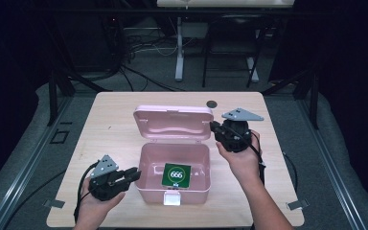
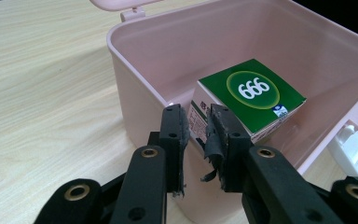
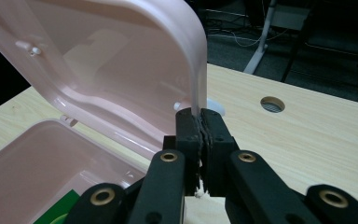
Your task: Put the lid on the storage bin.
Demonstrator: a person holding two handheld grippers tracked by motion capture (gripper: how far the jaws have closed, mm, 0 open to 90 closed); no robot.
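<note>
Both claws pinch the pink box (image 1: 173, 178) at mid-frame on the tabletop (image 1: 110, 124): our left claw (image 2: 200, 135) grips its wall, our right claw (image 3: 200, 123) its lid (image 3: 121, 70), which we should lower gently.

A lab-style recording bay, not a home.

We see a bare light-wood table (image 1: 124, 110) with a round cable hole (image 1: 212, 103), ringed by dark metal framing (image 1: 52, 96) and black surroundings. Behind it we find loose cables (image 1: 139, 48) on a grey floor (image 1: 163, 72) and the white leg of another desk (image 1: 179, 48), all pointing to a test workspace.
</note>
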